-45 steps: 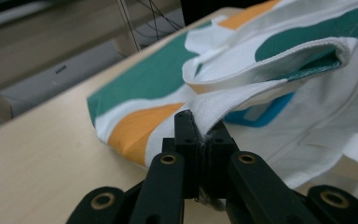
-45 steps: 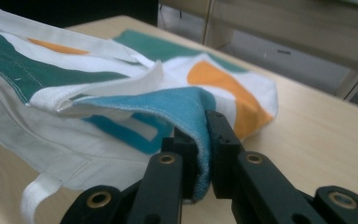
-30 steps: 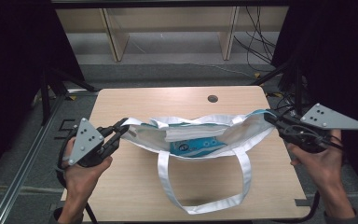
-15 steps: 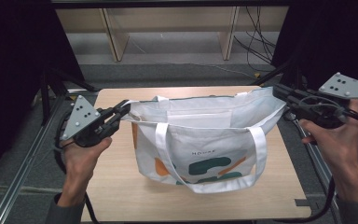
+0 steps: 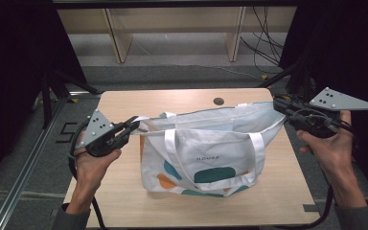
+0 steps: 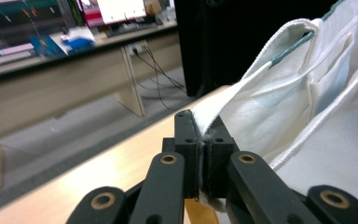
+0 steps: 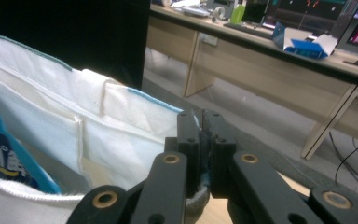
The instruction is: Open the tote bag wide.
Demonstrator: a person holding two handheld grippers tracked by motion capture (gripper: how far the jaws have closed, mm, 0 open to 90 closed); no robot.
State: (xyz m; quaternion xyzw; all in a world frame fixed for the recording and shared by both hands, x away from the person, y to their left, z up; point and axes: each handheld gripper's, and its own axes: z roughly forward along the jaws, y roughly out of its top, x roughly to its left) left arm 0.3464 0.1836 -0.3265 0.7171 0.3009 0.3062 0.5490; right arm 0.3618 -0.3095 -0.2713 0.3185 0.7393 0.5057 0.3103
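While clamped on opposite corners of the bag's (image 5: pixel 206 153) mouth, left gripper (image 5: pixel 135 127) and right gripper (image 5: pixel 279 103) hold it stretched upright over the table (image 5: pixel 124 191). Probably mid-lift; next, keep tension even, lower or shake gently.

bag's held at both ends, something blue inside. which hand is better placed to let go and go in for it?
Right, probably. Both claws are shut on the tote bag rim: left claw, right claw. The right gripper view looks into the open mouth at the blue packet; the left gripper view sees the bag's outside.
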